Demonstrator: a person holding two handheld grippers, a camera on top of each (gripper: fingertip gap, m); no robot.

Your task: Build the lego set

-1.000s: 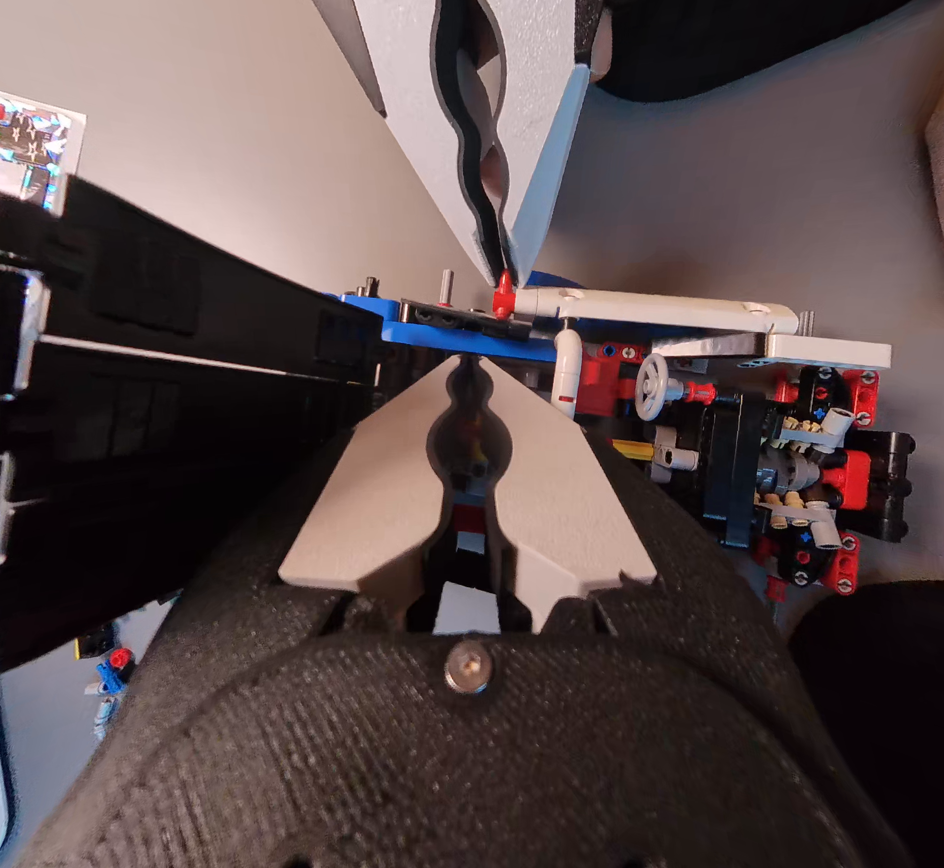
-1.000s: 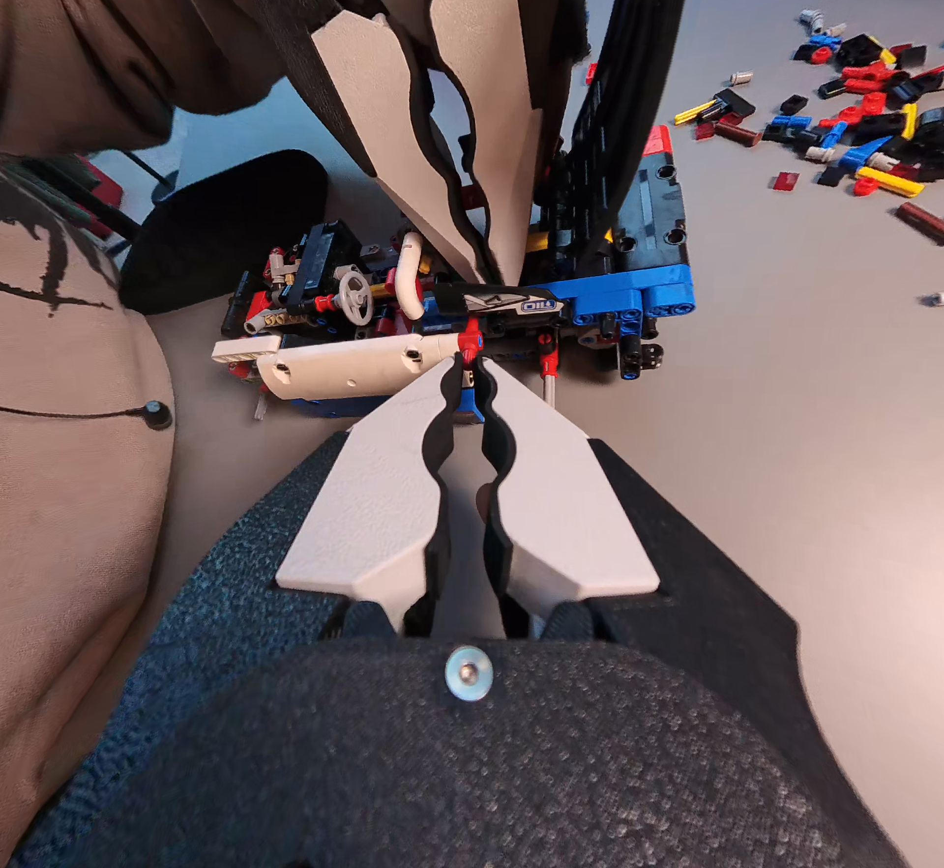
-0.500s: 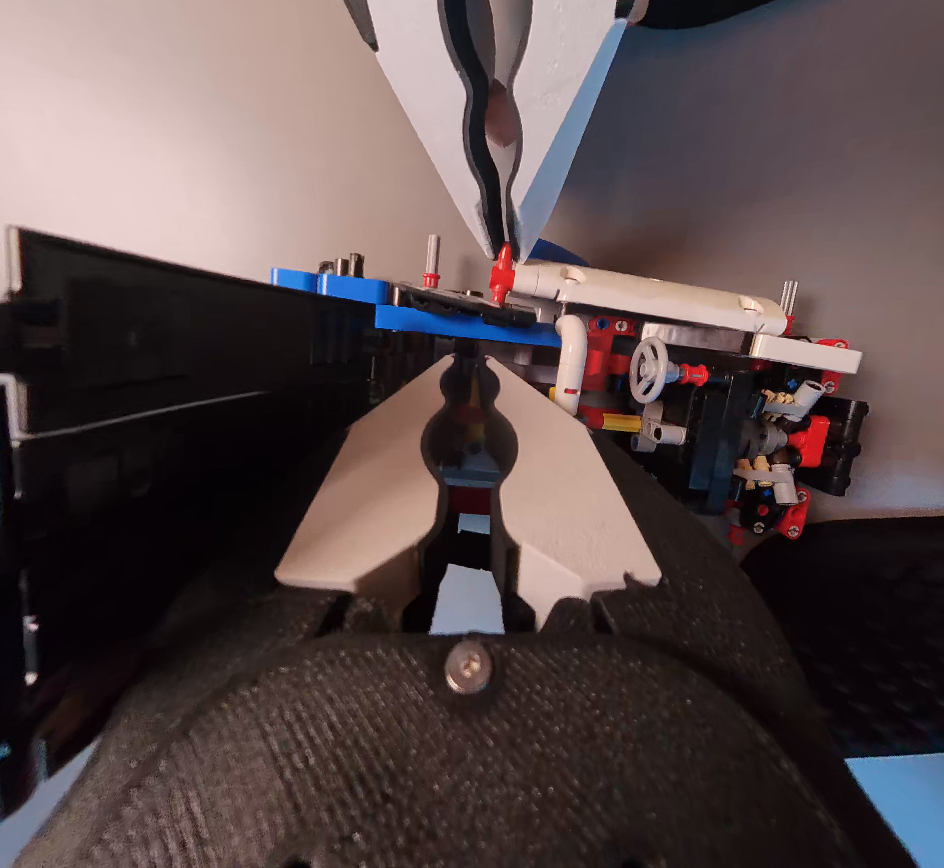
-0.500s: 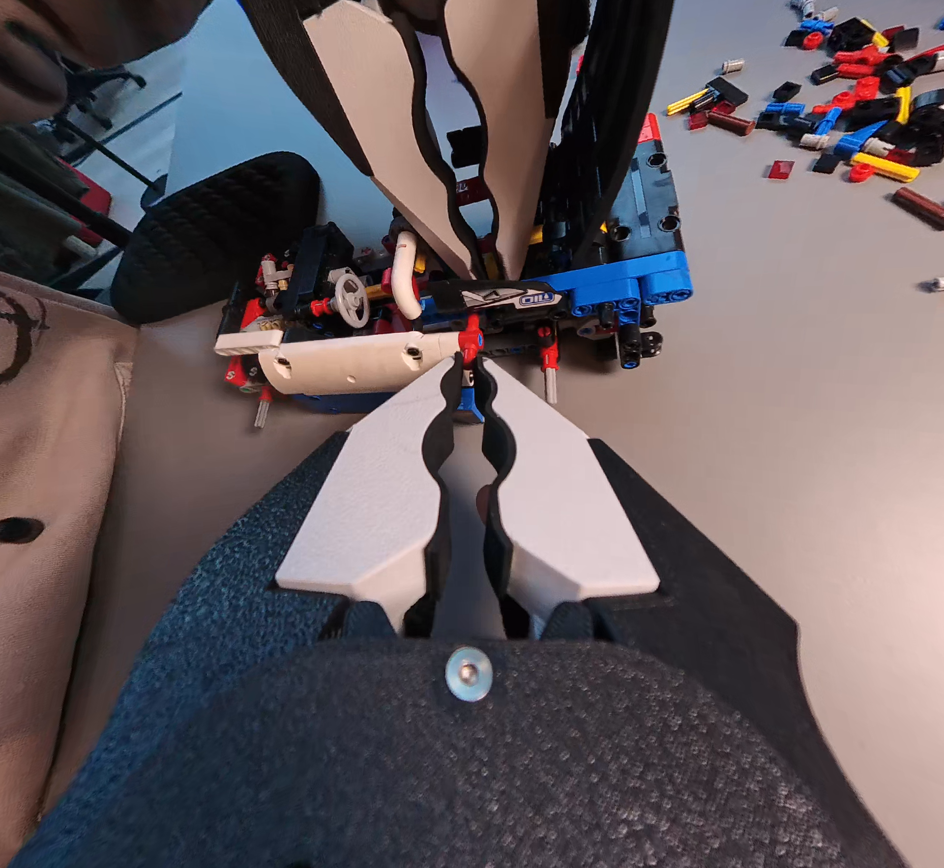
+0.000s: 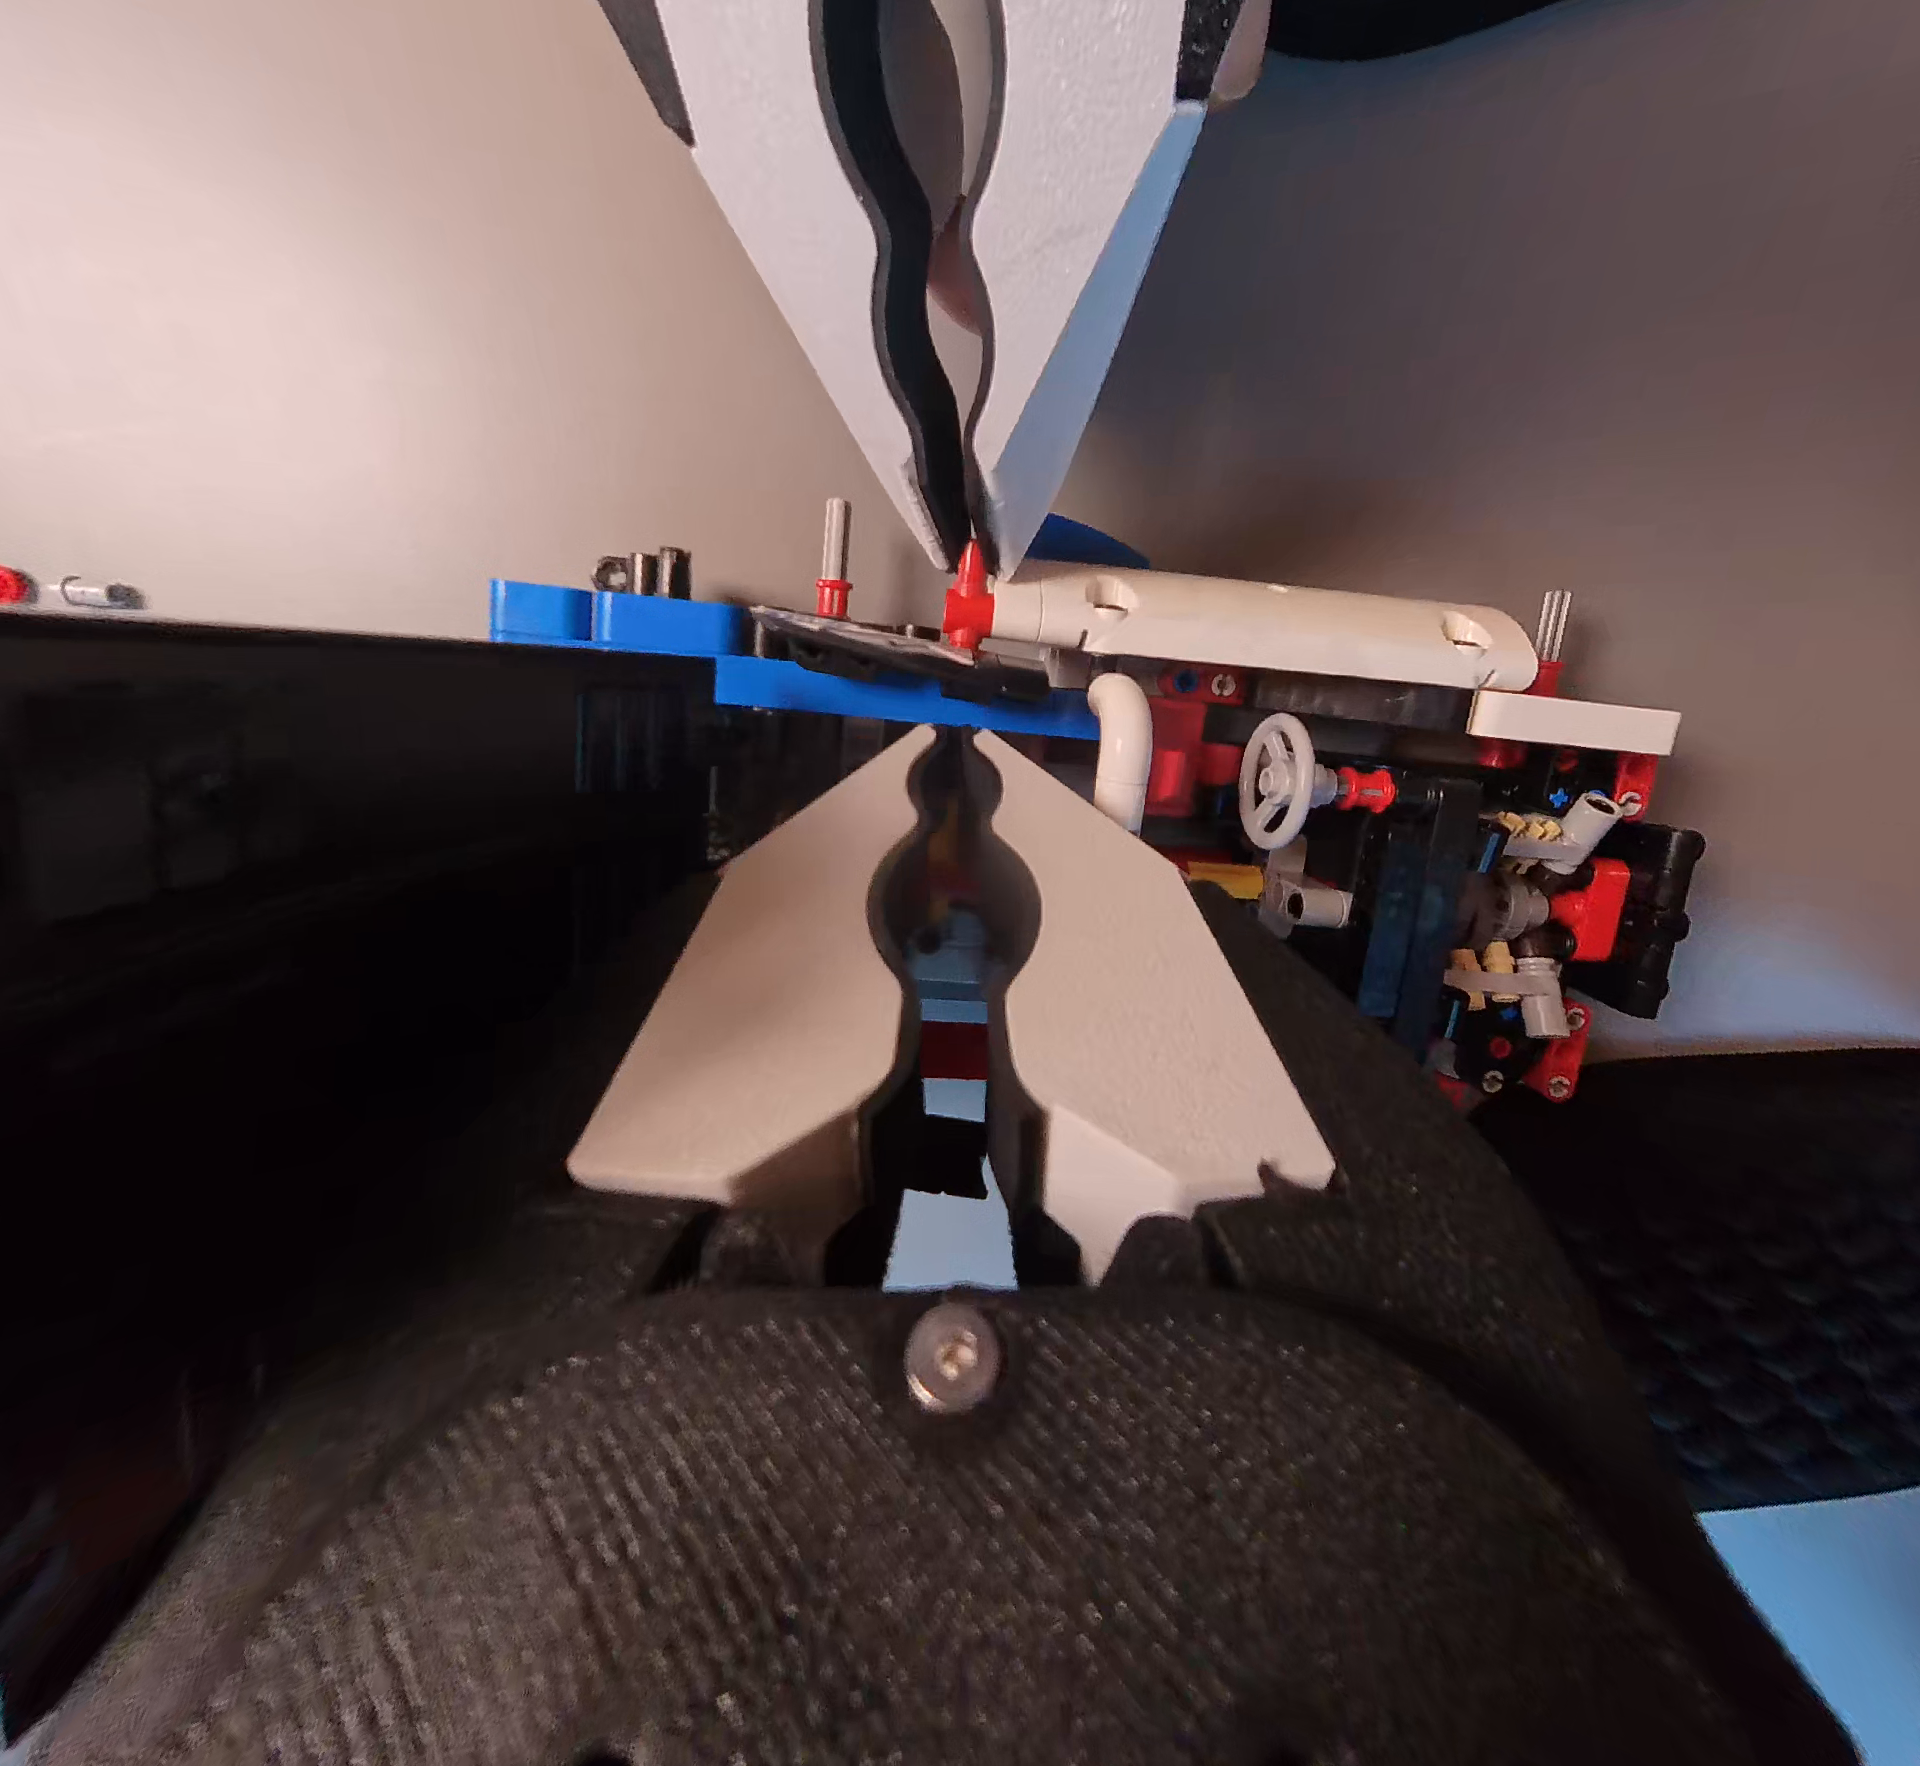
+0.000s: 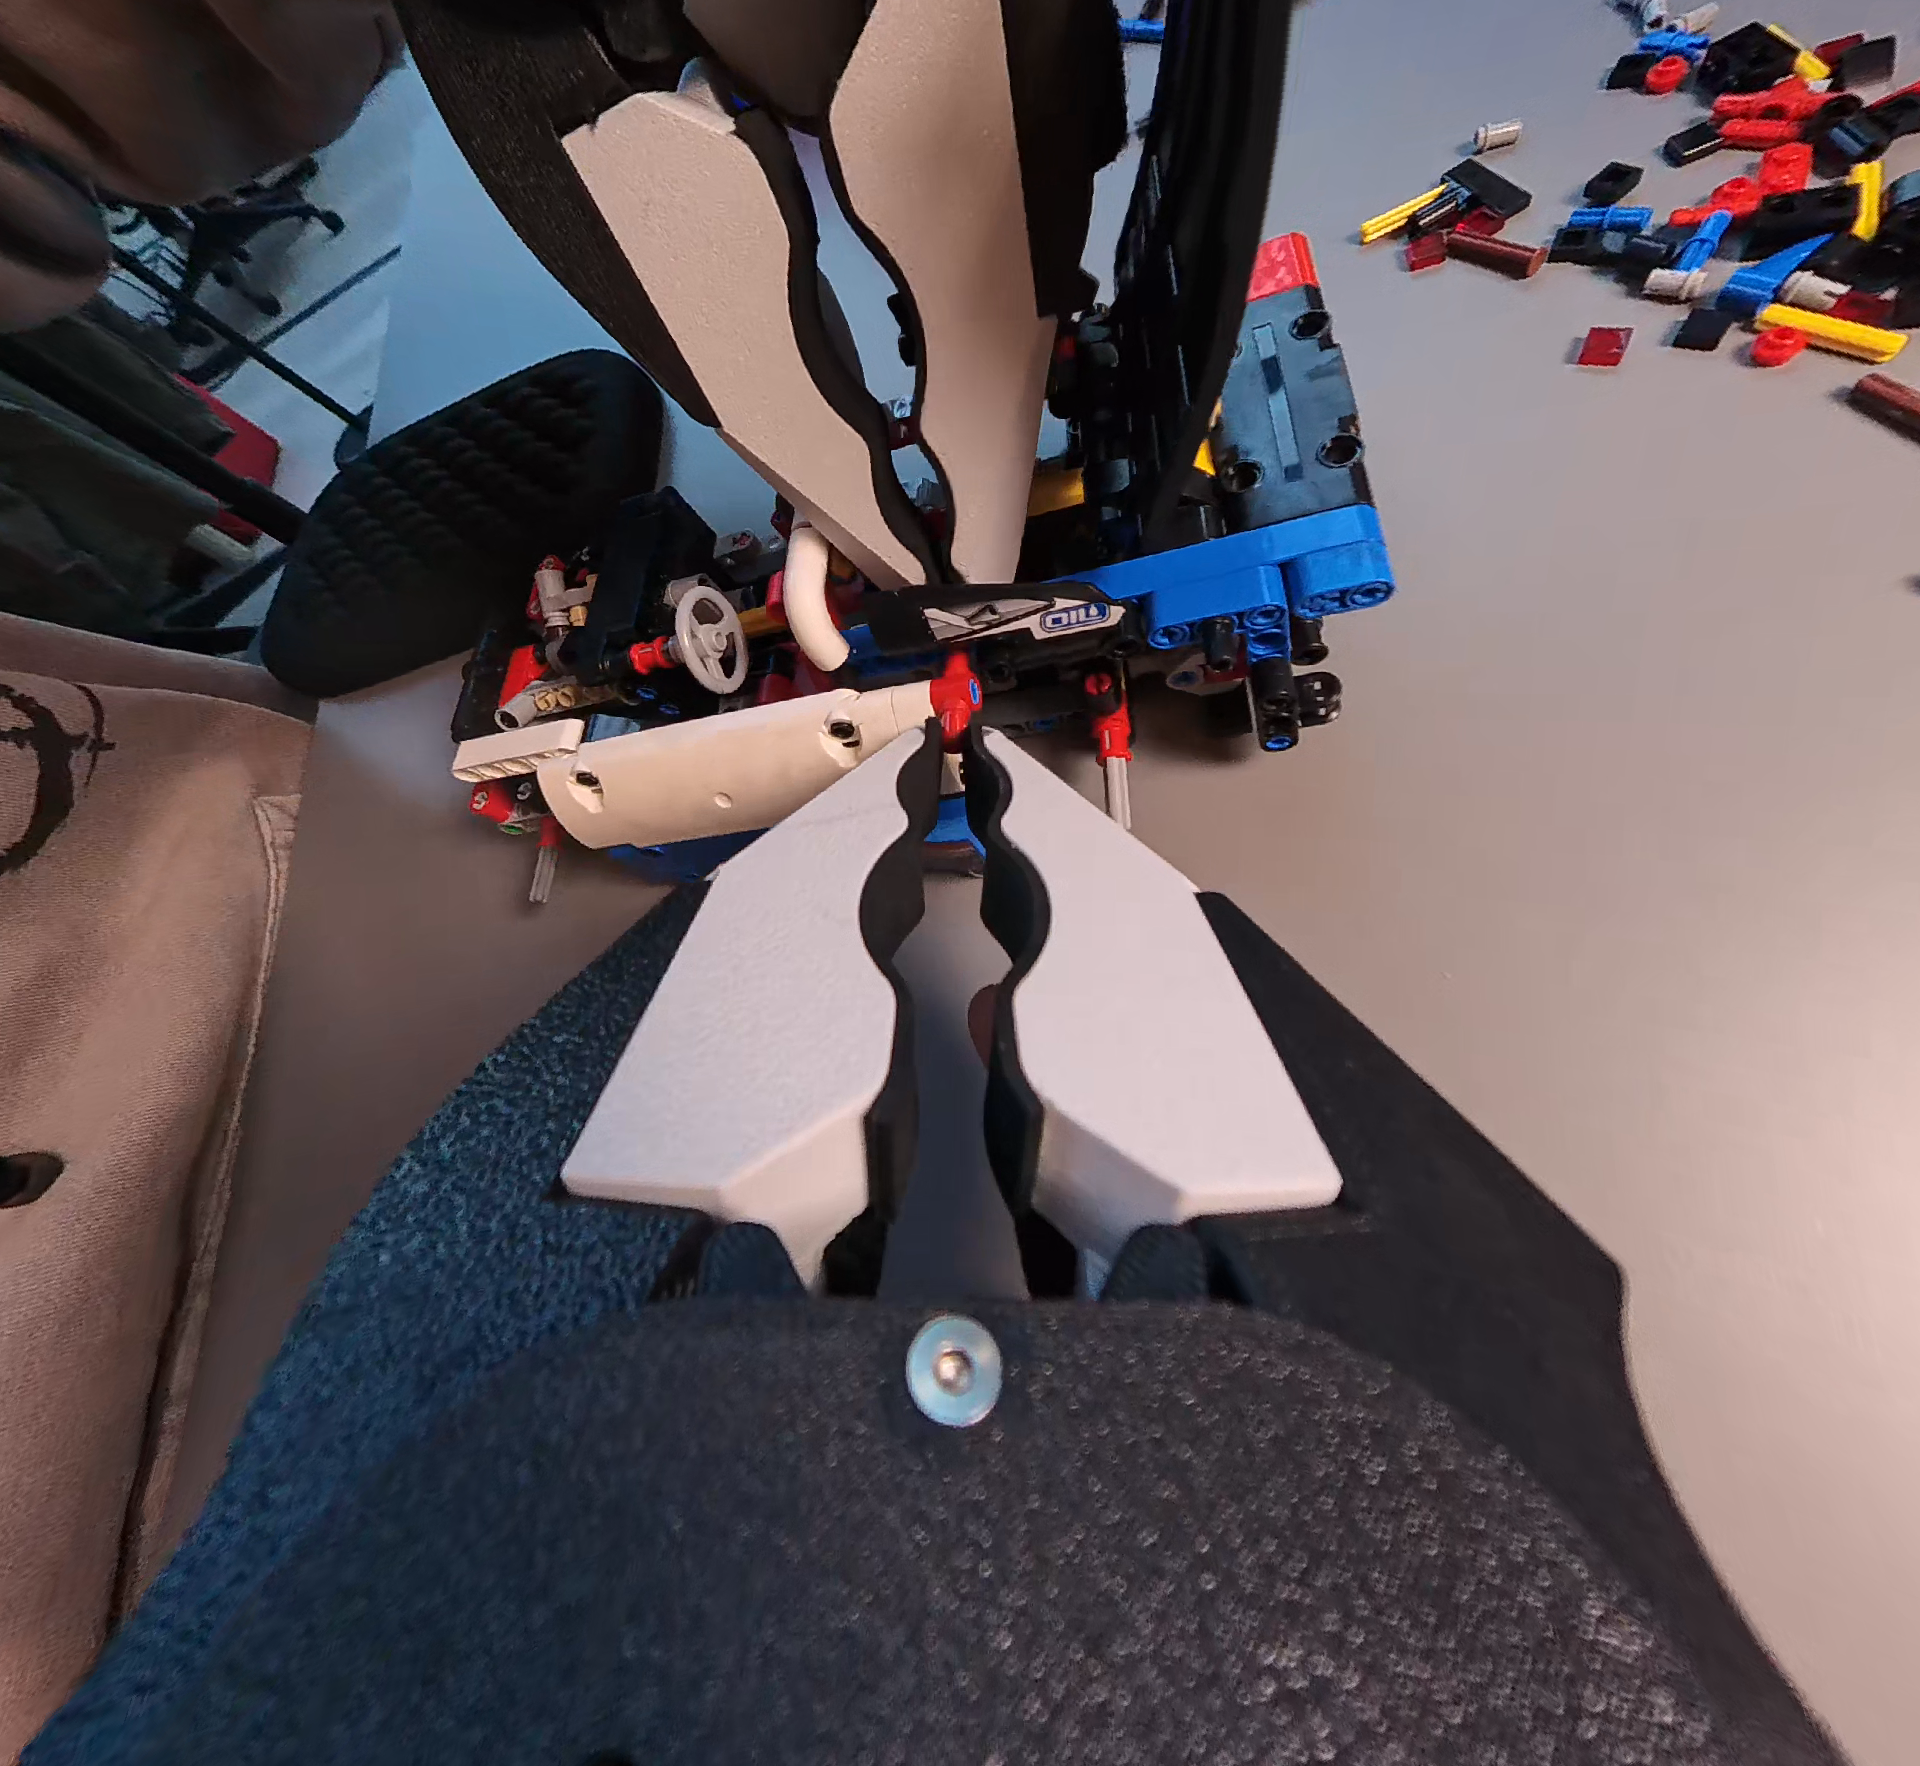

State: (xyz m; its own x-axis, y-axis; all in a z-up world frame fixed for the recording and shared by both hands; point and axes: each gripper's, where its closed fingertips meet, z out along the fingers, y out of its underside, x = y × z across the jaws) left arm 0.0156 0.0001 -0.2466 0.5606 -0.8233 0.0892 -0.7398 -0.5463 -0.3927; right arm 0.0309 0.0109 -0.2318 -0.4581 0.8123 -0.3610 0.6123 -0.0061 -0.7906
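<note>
Loose bricks (image 6: pixel 1766 199) visible only in right wrist view; right claw (image 6: pixel 951 729) pinching red pin (image 6: pixel 954 693) on lego model (image 6: pixel 1039 636) dead ahead, left claw (image 5: pixel 951 750) clamped on model's underside

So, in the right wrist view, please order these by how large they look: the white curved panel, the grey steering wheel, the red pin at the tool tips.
1. White curved panel, clearly largest.
2. Grey steering wheel.
3. Red pin, smallest, partly hidden by the tool tips.
</note>
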